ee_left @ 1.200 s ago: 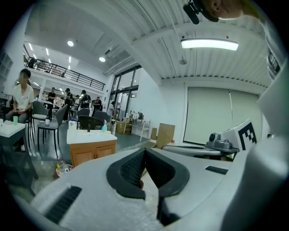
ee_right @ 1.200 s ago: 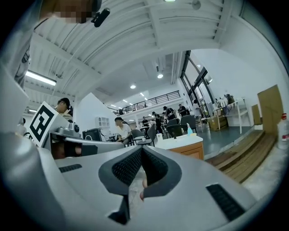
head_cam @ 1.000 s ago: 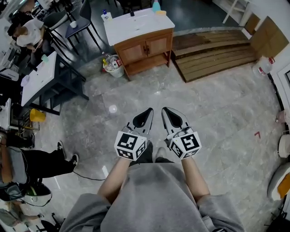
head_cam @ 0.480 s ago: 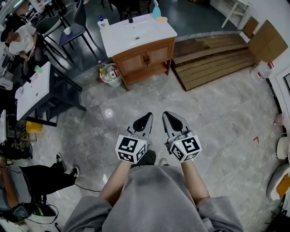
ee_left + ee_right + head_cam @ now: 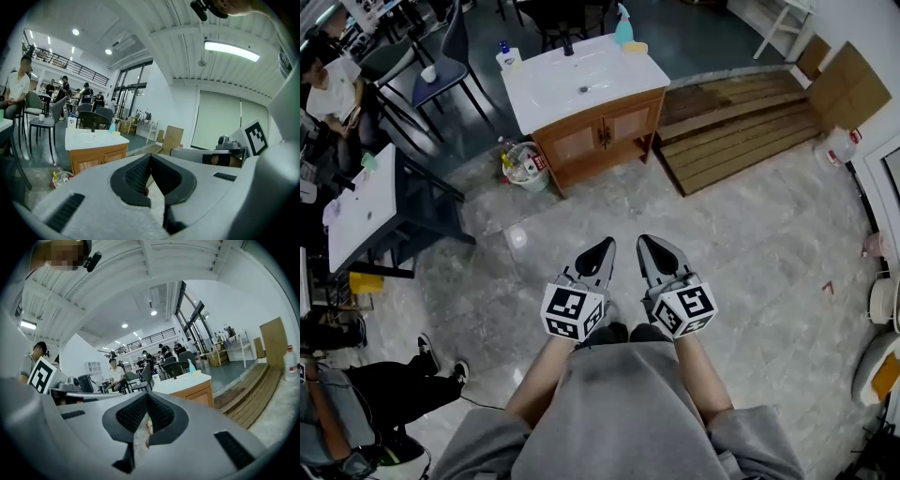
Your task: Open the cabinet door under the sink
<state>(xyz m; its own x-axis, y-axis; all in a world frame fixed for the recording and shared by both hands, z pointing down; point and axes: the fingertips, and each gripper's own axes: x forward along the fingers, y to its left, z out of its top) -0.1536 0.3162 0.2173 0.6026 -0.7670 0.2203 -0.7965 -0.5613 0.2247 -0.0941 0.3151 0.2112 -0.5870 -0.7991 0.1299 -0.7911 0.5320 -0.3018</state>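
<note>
- The grey floor (image 5: 581, 211) between our jaws and the sink cabinet (image 5: 581, 141) has shrunk since the earlier head views. The cabinet now sits lower and larger in the picture, though it is well ahead of both tips, a little towards the left gripper's side.
- The wooden platform (image 5: 741, 122), ahead and out to the right gripper's side, has slid down the picture in the same way.
- The left gripper (image 5: 603, 247) and the right gripper (image 5: 651, 246) keep their places side by side in front of our body, as before. Both are clenched, with nothing between the jaws.
- Only the head view shows us the white sink top (image 5: 581, 70) from above, with its basin.
- Only the gripper views show us the ceiling lamp (image 5: 231, 50) and the cabinet's front nearly head on. It lies left of the tips in the left gripper view and right of them in the right gripper view.
- The cabinet's long side runs crosswise to the way our jaws point, slightly skewed. Its two doors (image 5: 605, 127) face us, both shut, and meet at the middle.
- A bin (image 5: 523, 169) holding bottles stands just beside the cabinet's left end.
- A blue spray bottle (image 5: 622, 28) stands upright at the far right of the sink top.
</note>
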